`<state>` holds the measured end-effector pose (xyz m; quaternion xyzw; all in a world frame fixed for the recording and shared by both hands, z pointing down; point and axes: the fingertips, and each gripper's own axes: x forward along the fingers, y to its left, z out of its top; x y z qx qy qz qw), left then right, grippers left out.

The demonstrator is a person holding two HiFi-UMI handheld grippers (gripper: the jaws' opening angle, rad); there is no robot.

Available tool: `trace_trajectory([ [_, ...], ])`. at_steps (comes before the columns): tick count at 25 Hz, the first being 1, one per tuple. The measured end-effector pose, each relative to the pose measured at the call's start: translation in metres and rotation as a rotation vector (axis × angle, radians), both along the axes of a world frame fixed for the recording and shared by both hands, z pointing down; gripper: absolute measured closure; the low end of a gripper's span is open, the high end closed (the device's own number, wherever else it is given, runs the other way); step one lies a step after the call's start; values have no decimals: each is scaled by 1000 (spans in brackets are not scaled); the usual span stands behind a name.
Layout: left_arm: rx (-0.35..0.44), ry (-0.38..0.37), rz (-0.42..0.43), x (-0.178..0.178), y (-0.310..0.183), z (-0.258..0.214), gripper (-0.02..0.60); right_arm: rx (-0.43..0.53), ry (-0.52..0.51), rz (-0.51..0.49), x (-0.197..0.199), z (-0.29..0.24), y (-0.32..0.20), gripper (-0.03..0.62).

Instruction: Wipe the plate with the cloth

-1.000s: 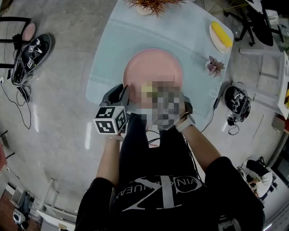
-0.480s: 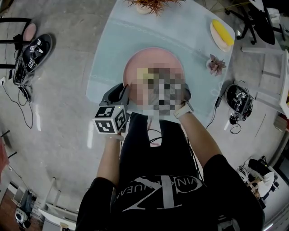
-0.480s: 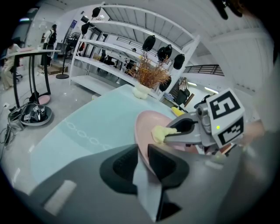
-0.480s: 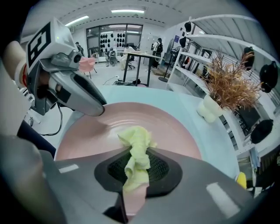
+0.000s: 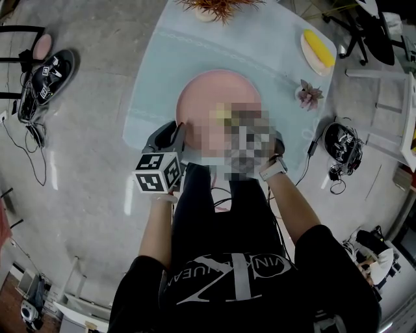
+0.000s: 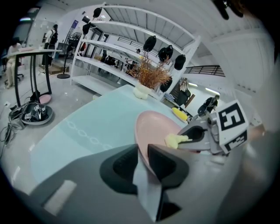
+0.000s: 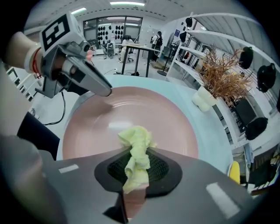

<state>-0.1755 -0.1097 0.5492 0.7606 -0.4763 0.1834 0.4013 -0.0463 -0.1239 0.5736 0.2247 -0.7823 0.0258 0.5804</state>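
Pink glossy round plate (image 5: pixel 207 91), on pale table (image 5: pixel 153 71), is clamped at its 8 o'clock rim by the closed left gripper (image 6: pixel 141 158). Crumpled pale-yellow cloth (image 7: pixel 137 144) is pinched tight in the right gripper (image 7: pixel 136 168), apparently pressed near the plate's centre.

Table: pale blue-green glass top (image 5: pixel 149 71), beneath the left gripper (image 5: pixel 174 133).
Plant: dried orange grass in white pot (image 5: pixel 218 8), far beyond it.
Corn: yellow cob on oval dish (image 5: pixel 318 49), beyond the right gripper (image 7: pixel 138 153), rightward.
Succulent: small pink rosette (image 5: pixel 309 95), near its right.

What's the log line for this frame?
step: wipe | left gripper: shut on pink plate rim | right gripper: shut on yellow cloth | contact: yellow cloth against pink plate's inner face
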Motion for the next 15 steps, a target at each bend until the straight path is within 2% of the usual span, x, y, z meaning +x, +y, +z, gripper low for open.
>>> trace_trajectory([
  [5, -4, 1, -4, 0, 0, -2, 581, -43, 11, -70, -10, -1, 28, 527],
  [10, -5, 2, 3, 0, 1, -1, 581, -60, -29, -122, -35, 0, 37, 526],
  [15, 1, 4, 10, 0, 0, -1, 581, -56, -95, -93, -56, 0, 13, 525],
])
